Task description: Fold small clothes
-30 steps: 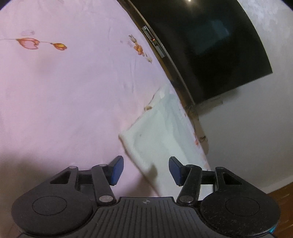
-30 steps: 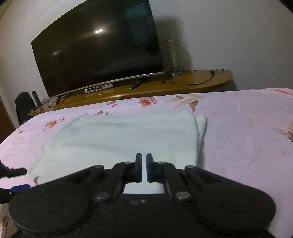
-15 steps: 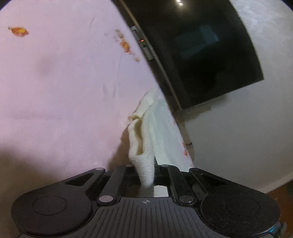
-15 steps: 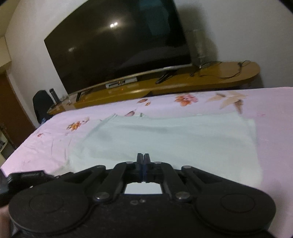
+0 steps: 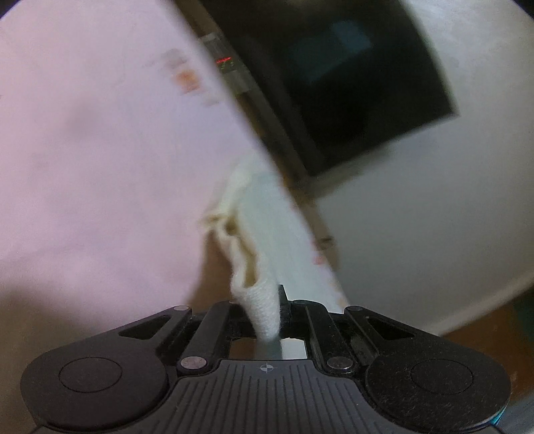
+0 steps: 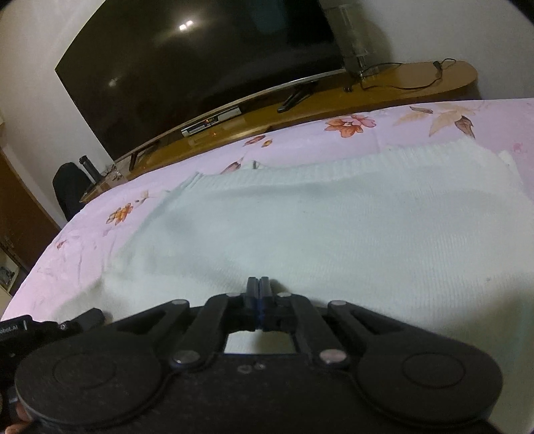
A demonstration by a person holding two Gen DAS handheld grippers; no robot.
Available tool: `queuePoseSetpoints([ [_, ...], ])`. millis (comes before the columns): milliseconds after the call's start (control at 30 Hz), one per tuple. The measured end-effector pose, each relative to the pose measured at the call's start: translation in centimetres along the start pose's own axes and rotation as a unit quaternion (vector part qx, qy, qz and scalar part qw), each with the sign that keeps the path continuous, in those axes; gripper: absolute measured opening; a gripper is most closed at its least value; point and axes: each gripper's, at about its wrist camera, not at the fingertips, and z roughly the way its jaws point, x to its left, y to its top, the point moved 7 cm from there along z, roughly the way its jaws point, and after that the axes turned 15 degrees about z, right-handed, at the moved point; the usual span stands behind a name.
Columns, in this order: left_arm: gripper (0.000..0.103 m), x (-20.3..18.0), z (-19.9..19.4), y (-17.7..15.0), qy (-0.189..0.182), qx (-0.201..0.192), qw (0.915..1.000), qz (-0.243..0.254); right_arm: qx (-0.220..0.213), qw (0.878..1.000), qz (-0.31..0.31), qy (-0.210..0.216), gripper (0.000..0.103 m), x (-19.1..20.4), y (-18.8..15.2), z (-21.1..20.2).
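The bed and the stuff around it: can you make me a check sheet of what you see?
Surface: pink flowered sheet.
Job's things: white knit garment, spread flat, one edge lifted.
Clutter: nothing seen on the bed.
Grippers: left hand-held gripper shut on the garment's edge; right hand-held gripper shut, its tips at the garment; grip unclear.
Cables: black cable on the wooden stand.
Surroundings: dark TV, white wall.

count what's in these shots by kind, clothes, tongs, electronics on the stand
clothes: 1, white knit garment
tongs: 2, left tongs, right tongs
electronics: 2, television, set-top box
total: 5
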Motion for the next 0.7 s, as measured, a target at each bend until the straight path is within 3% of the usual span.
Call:
queuePoseSetpoints([
  [133, 0.006, -7.3, 0.6, 2.2, -0.058, 0.010, 0.9918, 0.113, -0.003, 1.000, 0.016, 0.008, 0.000, -0.5, 0.1, 0.0],
  [300, 0.006, -16.0, 3.2, 1.1, -0.127, 0.071, 0.9624, 0.230, 0.006, 0.998, 0.060, 0.027, 0.000, -1.8, 0.8, -0.4],
  [367, 0.006, -18.8, 4.5, -0.5, -0.141, 0.104, 0.9465, 0.271, -0.008, 0.996, 0.090, 0.023, 0.000, -3.2, 1.6, -2.1],
  [467, 0.006, -21.9, 7.4, -3.6, -0.141, 0.165, 0.9211, 0.323, -0.053, 0.986, 0.159, 0.026, 0.009, -7.8, 3.0, -7.1],
  [533, 0.007, -23.4, 10.0, -7.1, -0.128, 0.226, 0.8960, 0.360, -0.082, 0.979, 0.187, 0.004, 0.020, -12.1, 3.5, -11.2],
  [567, 0.008, -24.0, 11.1, -8.7, -0.110, 0.238, 0.8829, 0.389, -0.091, 0.975, 0.205, -0.001, 0.020, -14.3, 3.6, -13.0],
  [600, 0.028, -24.5, 12.2, -10.6, -0.088, 0.245, 0.8698, 0.419, -0.097, 0.971, 0.220, 0.000, 0.022, -16.2, 3.6, -14.7],
  [633, 0.043, -24.9, 13.1, -12.1, -0.080, 0.252, 0.8637, 0.429, -0.101, 0.967, 0.234, -0.005, 0.023, -18.2, 3.4, -16.4],
  [667, 0.071, -25.6, 13.4, -13.6, -0.086, 0.250, 0.8640, 0.429, -0.103, 0.965, 0.242, -0.014, 0.023, -19.7, 3.2, -17.7],
  [700, 0.090, -26.5, 13.0, -14.4, -0.100, 0.235, 0.8661, 0.430, -0.105, 0.964, 0.244, -0.024, 0.024, -20.8, 3.0, -18.8],
])
